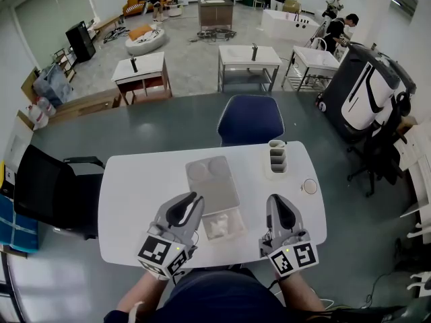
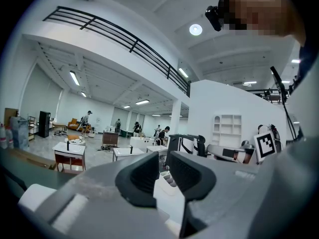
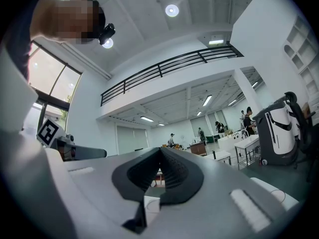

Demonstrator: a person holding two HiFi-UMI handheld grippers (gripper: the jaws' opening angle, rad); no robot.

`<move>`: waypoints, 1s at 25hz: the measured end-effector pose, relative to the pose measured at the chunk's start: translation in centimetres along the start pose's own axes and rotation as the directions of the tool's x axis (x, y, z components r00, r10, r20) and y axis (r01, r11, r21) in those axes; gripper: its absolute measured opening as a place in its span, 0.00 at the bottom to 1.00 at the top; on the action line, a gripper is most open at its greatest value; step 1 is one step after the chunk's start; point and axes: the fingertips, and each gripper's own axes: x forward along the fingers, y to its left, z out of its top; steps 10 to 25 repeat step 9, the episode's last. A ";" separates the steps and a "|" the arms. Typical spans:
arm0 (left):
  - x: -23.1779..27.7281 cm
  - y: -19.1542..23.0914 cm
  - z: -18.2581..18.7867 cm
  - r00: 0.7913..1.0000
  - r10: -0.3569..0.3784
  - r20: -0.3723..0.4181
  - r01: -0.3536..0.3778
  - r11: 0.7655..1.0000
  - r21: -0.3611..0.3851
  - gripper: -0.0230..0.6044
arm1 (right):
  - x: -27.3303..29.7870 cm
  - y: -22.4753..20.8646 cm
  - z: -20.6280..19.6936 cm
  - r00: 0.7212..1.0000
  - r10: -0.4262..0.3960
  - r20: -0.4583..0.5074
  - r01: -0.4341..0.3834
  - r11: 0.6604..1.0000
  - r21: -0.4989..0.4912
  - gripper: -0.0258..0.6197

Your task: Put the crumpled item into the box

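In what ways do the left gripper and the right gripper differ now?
The left gripper has its fingers slightly apart; the right gripper has its fingers closed at the tips. The left gripper leans toward the box; the right gripper points nearly straight ahead. Both hold nothing.

White table [image 1: 135, 200] in shot: a flat grey tray [image 1: 212, 180] lies mid-table, a small clear box [image 1: 223, 225] just in front of it (nearer the person), and a white divided holder [image 1: 277, 159] and small round disc [image 1: 310, 186] sit off right.
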 end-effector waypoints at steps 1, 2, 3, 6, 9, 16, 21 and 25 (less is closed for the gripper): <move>0.0 0.0 -0.1 1.000 -0.001 -0.001 0.001 1.000 -0.001 0.15 | 0.0 0.0 0.0 1.000 0.000 -0.001 0.000 1.000 0.001 0.04; 0.1 0.0 -0.1 1.000 -0.001 -0.002 0.001 1.000 -0.002 0.15 | 0.1 0.0 -0.1 1.000 0.001 -0.001 -0.001 1.000 0.001 0.04; 0.1 0.0 -0.2 1.000 -0.003 -0.004 0.003 1.000 -0.002 0.15 | 0.1 0.0 -0.1 1.000 0.001 -0.002 -0.001 1.000 0.002 0.04; 0.1 0.0 -0.5 1.000 -0.004 -0.010 0.004 1.000 -0.001 0.15 | 0.2 0.1 -0.3 1.000 0.004 -0.005 -0.004 1.000 0.002 0.04; 0.1 0.1 -0.4 1.000 0.003 -0.014 -0.003 1.000 -0.008 0.15 | 0.4 0.2 -0.2 1.000 0.006 -0.007 -0.006 1.000 0.001 0.04; 0.1 0.1 -0.4 1.000 0.003 -0.014 -0.003 1.000 -0.008 0.15 | 0.4 0.2 -0.2 1.000 0.006 -0.007 -0.006 1.000 0.001 0.04; 0.1 0.1 -0.4 1.000 0.003 -0.014 -0.003 1.000 -0.008 0.15 | 0.4 0.2 -0.2 1.000 0.006 -0.007 -0.006 1.000 0.001 0.04; 0.1 0.1 -0.4 1.000 0.003 -0.014 -0.003 1.000 -0.008 0.15 | 0.4 0.2 -0.2 1.000 0.006 -0.007 -0.006 1.000 0.001 0.04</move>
